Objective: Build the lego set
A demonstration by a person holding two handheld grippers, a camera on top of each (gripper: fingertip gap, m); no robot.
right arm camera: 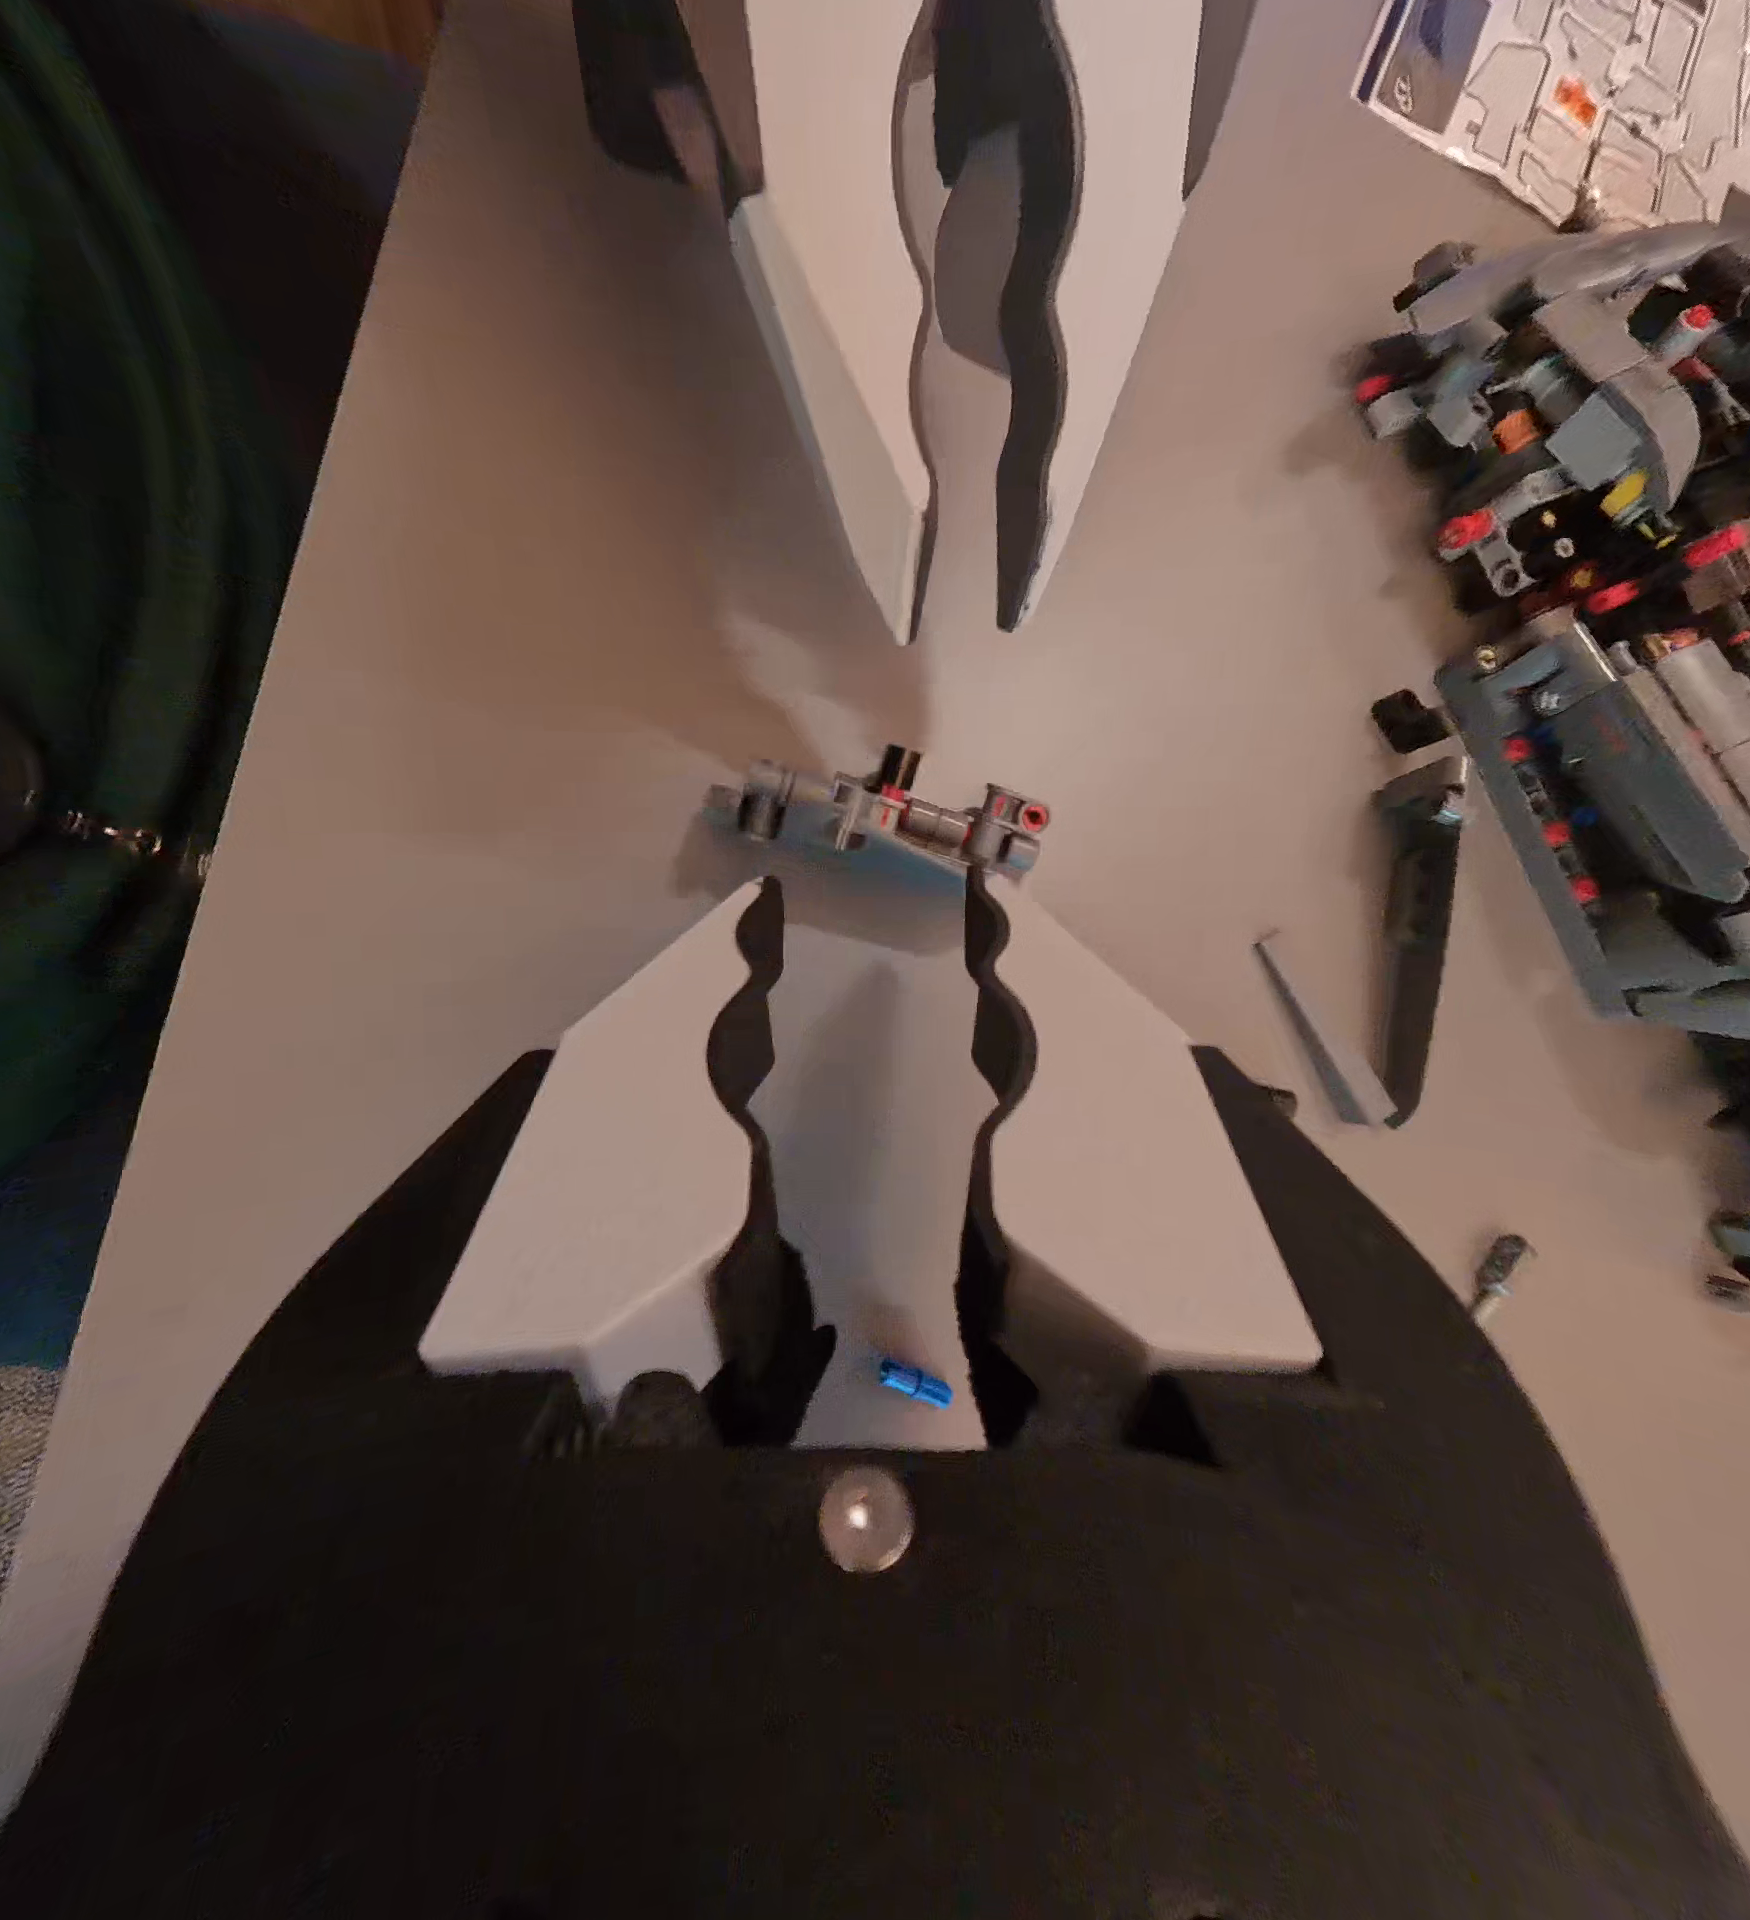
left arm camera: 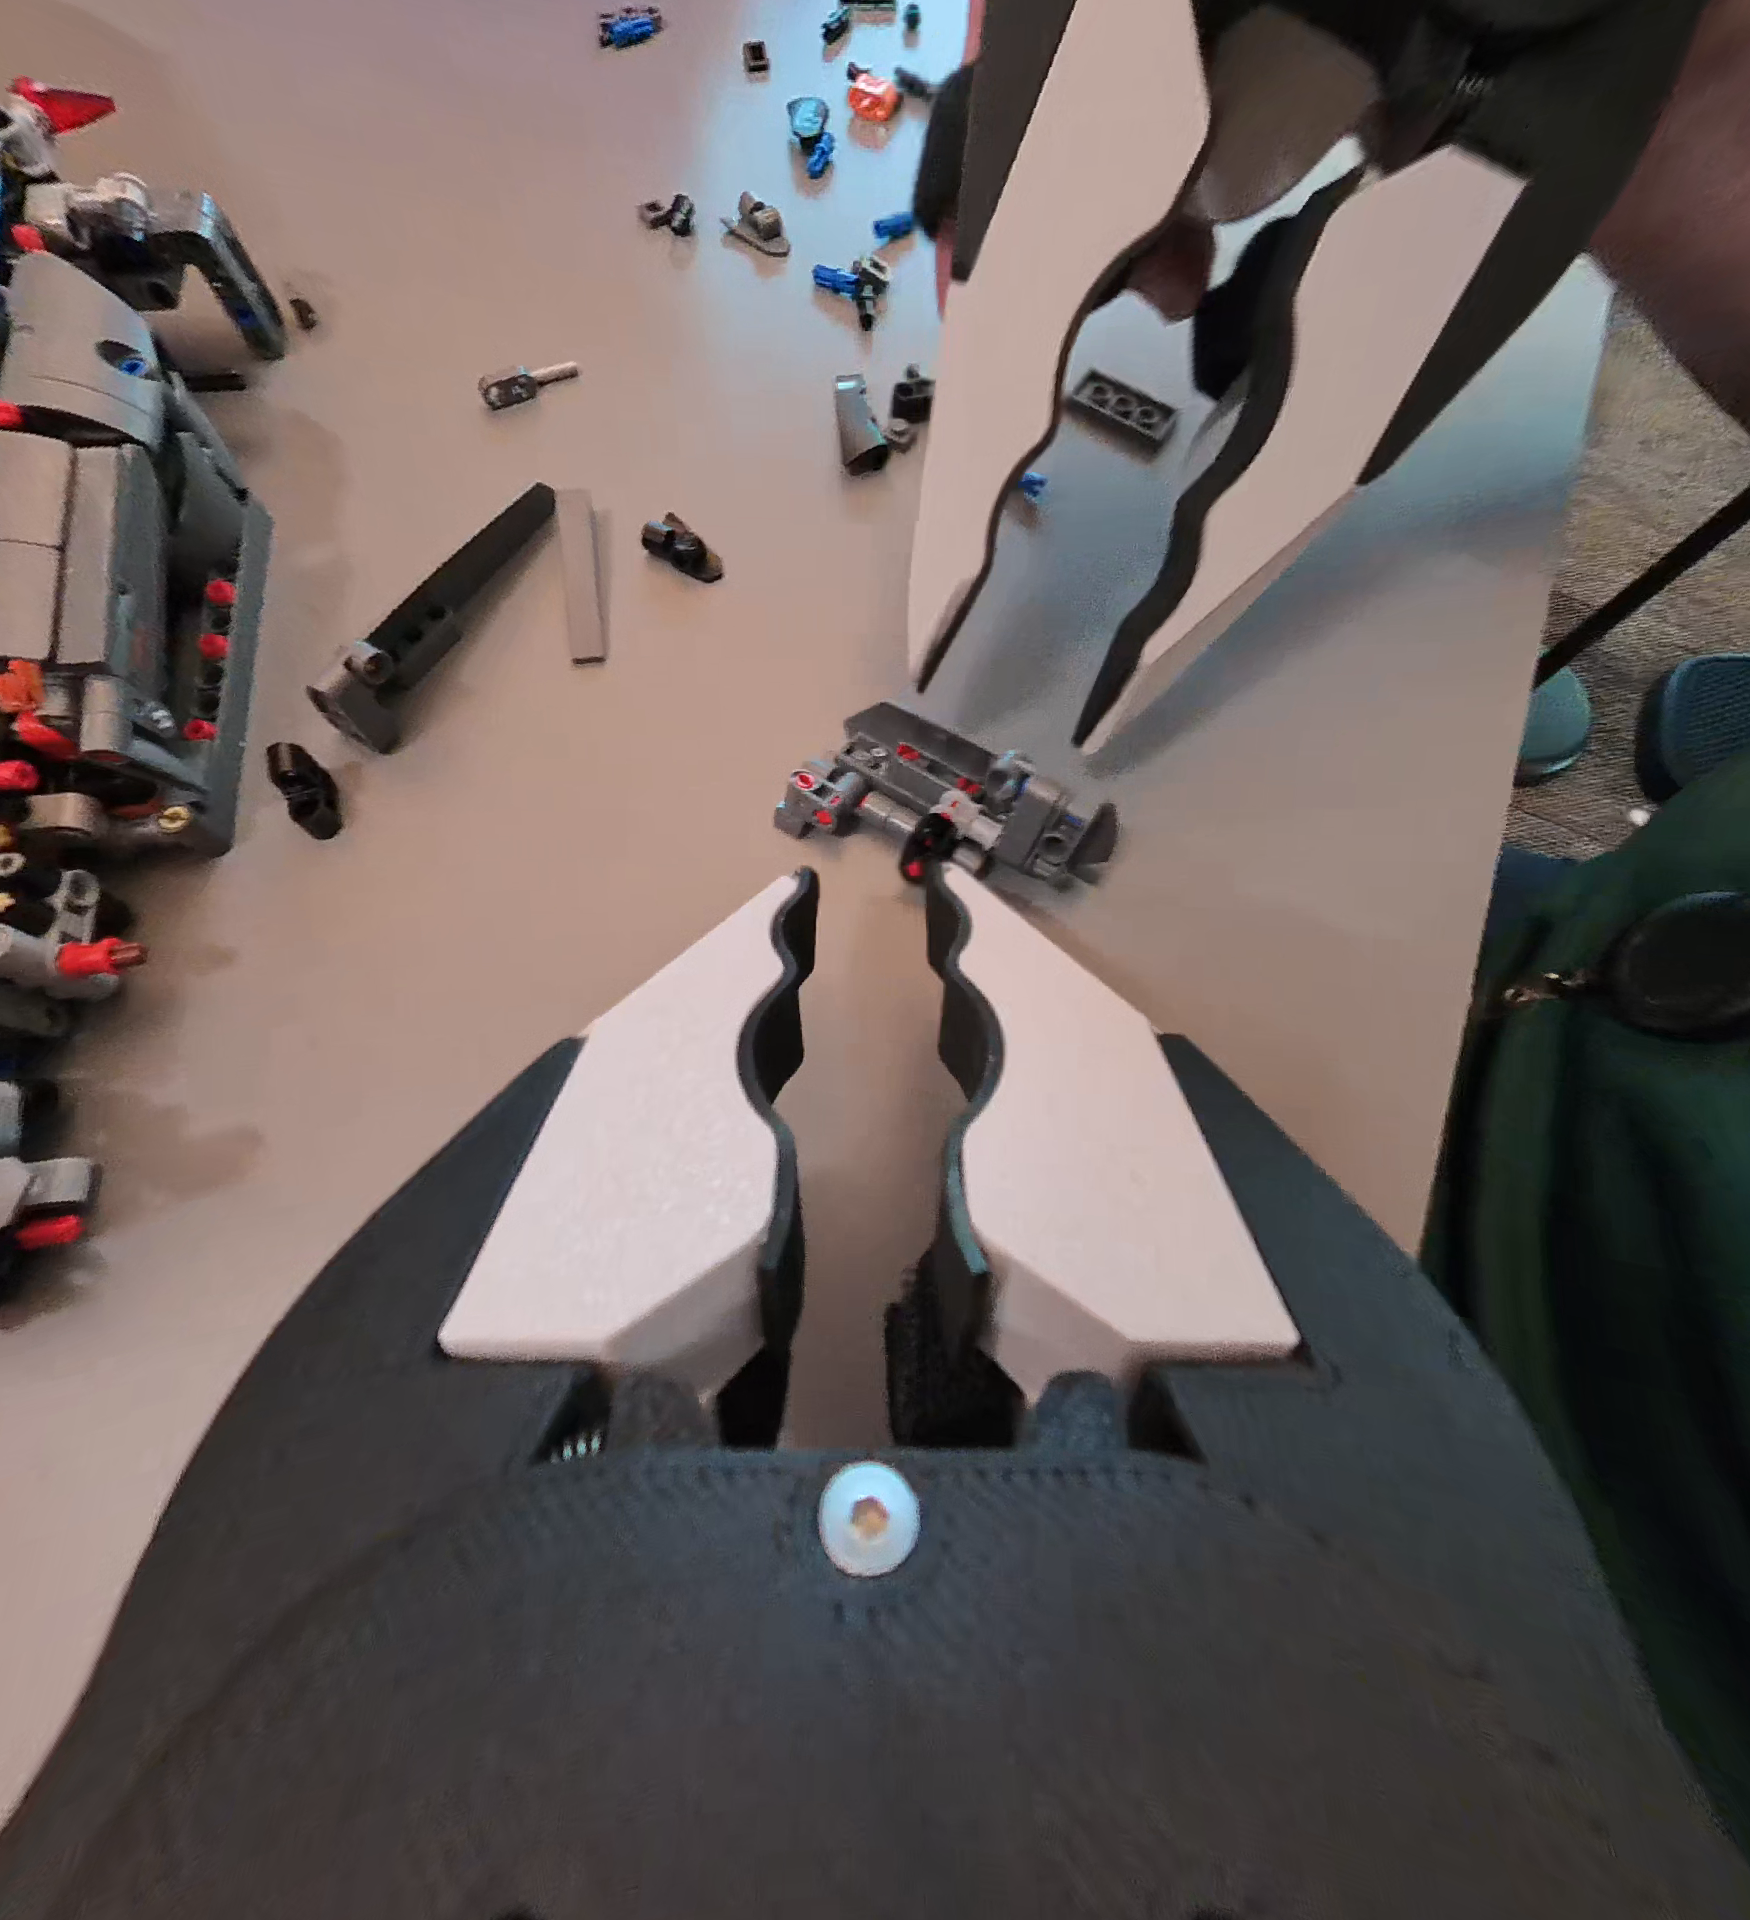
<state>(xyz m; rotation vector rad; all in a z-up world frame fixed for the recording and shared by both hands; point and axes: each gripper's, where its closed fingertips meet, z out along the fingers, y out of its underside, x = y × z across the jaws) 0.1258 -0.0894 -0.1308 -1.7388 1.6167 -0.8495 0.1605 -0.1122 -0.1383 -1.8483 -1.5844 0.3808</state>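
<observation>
Both tongs gape empty, left gripper [left arm camera: 871, 883] and right gripper [right arm camera: 869, 883] facing across the small grey assembly [right arm camera: 876, 826]; only the right view catches the instruction sheet [right arm camera: 1598, 104].

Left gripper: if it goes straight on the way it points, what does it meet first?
Probably the small grey lego subassembly with red pins, lying on the table just beyond the open left gripper, slightly right of centre. Height above the table is unclear.

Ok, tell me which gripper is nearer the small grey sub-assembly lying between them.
Too close to call. The small grey sub-assembly lies just past the left gripper fingertips and just past the right gripper fingertips; both are open and empty.
</observation>
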